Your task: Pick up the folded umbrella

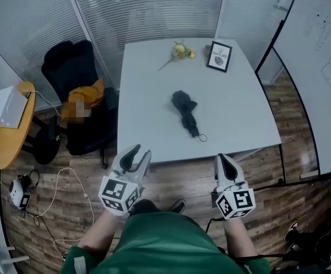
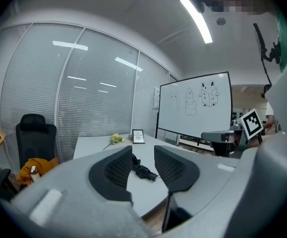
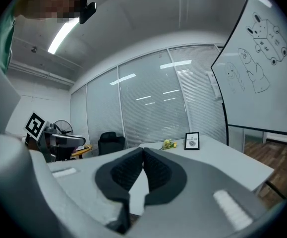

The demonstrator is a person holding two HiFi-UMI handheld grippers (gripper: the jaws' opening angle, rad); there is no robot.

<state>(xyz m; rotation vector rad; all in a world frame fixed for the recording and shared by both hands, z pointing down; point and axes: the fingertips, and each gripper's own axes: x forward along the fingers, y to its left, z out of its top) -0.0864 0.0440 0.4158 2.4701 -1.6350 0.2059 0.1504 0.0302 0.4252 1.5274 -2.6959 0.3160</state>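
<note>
Folded umbrella (image 1: 186, 112) untouched — left gripper (image 1: 139, 152) fingers apart, right gripper (image 1: 224, 157) fingers together.

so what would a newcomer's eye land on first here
The black folded umbrella lying alone in the middle of the white table stands out most. In front of the table's near edge, the left gripper is open and the right gripper shut, both empty and short of it. A yellow flower and a framed picture sit at the far edge.

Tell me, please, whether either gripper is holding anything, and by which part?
Nothing is held. The left gripper is open and empty, the right gripper is shut on nothing, and the folded umbrella lies untouched on the table.
</note>
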